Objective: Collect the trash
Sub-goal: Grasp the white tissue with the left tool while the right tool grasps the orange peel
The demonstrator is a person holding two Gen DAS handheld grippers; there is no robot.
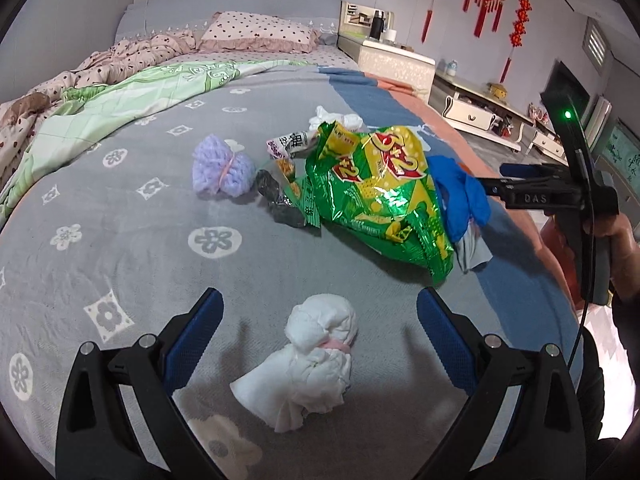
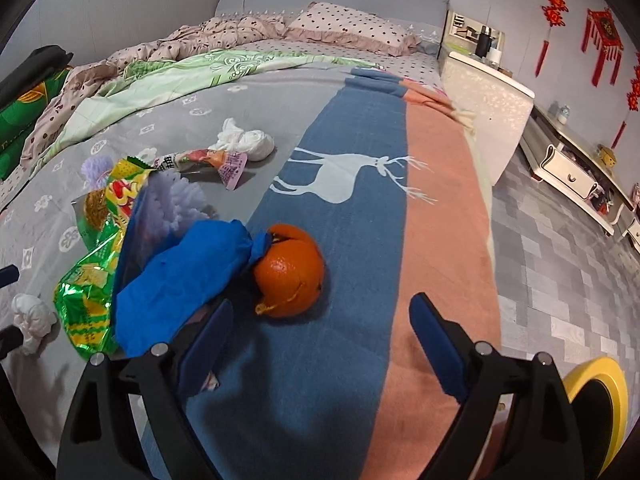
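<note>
A crumpled white tissue (image 1: 320,344) lies on the grey bedspread between the wide-apart fingers of my left gripper (image 1: 320,320), which is open; neither pad touches it. Beyond it lie a green and yellow snack bag (image 1: 372,188), a black wrapper (image 1: 280,200) and a blue crumpled sheet (image 1: 460,196). My right gripper (image 2: 322,320) is open just in front of an orange peel (image 2: 290,276) on the blue stripe of the blanket. The blue sheet (image 2: 188,276) lies against the peel's left side, and the left finger (image 2: 212,336) overlaps its near edge.
Farther up the bed are a purple yarn bundle (image 1: 220,168), a printed wrapper (image 2: 204,160) and another white wad (image 2: 248,140). A yellow-rimmed bin (image 2: 600,384) stands off the bed's right edge. Quilts and a pillow (image 1: 256,32) fill the head end. A hand holds the right gripper (image 1: 500,180).
</note>
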